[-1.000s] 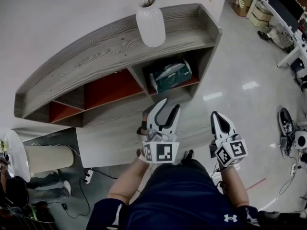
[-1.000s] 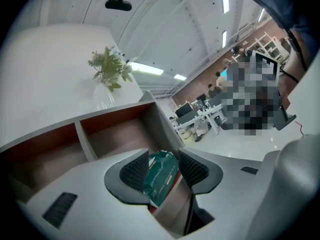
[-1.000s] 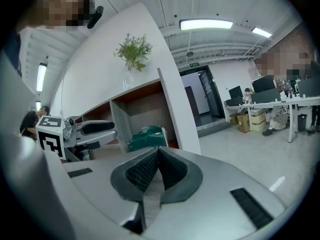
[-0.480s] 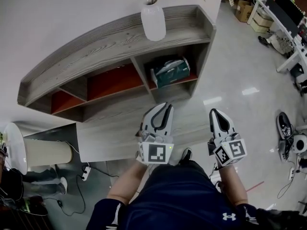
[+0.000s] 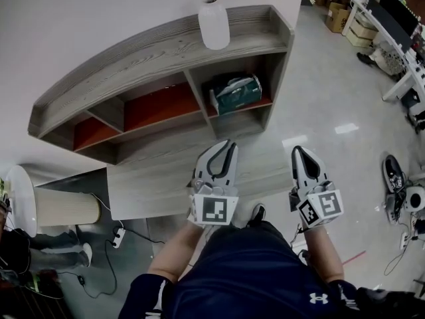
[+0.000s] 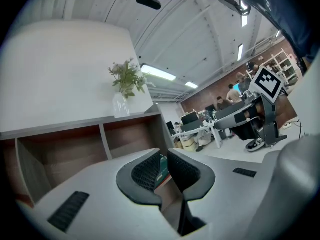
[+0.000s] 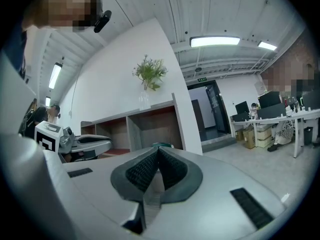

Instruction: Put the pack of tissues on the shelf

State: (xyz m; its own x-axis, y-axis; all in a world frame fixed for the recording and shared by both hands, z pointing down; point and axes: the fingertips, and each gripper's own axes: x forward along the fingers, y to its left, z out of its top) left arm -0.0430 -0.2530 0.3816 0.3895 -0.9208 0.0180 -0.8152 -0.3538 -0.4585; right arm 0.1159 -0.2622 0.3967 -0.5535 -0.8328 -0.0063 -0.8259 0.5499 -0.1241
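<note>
A single teal-and-white pack of tissues [image 5: 236, 93] lies in the rightmost compartment of a grey wooden shelf [image 5: 153, 58], on a red board, below the one white vase [image 5: 214, 25] of greenery standing on the shelf's top. Two tools are held side by side in front of the shelf, well apart from the pack. The left tool [image 5: 228, 146] is pressed together and holds nothing. The right tool [image 5: 297, 151] is likewise closed and empty.
</note>
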